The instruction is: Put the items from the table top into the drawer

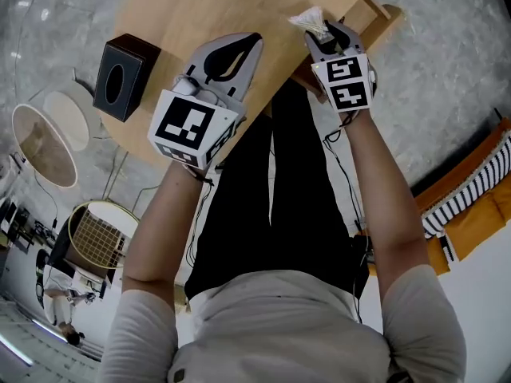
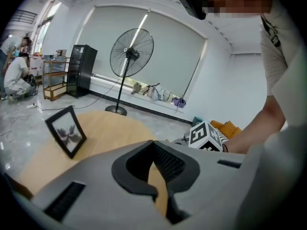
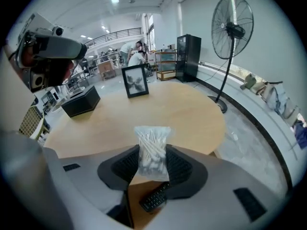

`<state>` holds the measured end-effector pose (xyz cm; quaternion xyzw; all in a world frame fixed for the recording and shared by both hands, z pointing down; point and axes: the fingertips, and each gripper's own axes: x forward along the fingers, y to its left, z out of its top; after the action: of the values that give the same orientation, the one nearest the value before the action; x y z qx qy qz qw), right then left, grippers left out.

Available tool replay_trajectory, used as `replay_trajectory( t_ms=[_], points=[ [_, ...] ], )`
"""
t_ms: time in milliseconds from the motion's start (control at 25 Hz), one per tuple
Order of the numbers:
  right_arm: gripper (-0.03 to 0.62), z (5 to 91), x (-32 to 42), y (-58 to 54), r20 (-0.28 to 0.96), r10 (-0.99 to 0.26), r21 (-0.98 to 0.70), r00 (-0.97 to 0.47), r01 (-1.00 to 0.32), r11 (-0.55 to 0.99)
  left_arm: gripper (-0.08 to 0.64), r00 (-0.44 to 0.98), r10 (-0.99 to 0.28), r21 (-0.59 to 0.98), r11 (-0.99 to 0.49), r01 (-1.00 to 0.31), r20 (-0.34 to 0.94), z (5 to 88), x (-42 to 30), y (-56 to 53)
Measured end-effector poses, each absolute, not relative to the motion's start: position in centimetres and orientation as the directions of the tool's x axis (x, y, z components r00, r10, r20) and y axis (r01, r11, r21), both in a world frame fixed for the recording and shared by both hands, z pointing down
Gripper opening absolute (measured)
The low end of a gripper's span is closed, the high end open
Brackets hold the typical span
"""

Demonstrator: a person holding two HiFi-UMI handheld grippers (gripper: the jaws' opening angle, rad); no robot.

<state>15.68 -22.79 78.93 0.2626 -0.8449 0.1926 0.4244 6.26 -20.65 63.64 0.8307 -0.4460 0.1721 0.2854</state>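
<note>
So the right gripper (image 3: 152, 163) is pinching a little clear bag of cotton swabs (image 3: 152, 145) upright between its pads, just over the near edge of the round wooden table (image 3: 158, 109). The left gripper (image 2: 154, 146) beside it has its tips pressed together with nothing in them. Further back on the tabletop a black tissue box (image 3: 80, 101) sits off to the left in the right gripper view, a black picture frame (image 3: 135, 80) stands near the far edge well apart from it, and way behind that there's a big pedestal fan (image 3: 233, 28) on the floor.
</note>
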Motion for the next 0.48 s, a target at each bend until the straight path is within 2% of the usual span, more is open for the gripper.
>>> replay_trajectory(
  t_ms=[280, 480],
  points=[
    [0.178, 80.2, 24.6, -23.1, 0.831, -0.335, -0.114, -0.443, -0.726, 0.678, 0.009, 0.612, -0.566, 0.335, -0.522, -0.785, 0.552, 64.7, 13.4, -21.9],
    [0.178, 81.5, 28.0, -23.0, 0.842, -0.336, -0.134, -0.421, -0.767, 0.627, 0.009, 0.64, -0.524, 0.343, -0.556, -0.757, 0.561, 65.6, 16.7, -22.4]
  ],
)
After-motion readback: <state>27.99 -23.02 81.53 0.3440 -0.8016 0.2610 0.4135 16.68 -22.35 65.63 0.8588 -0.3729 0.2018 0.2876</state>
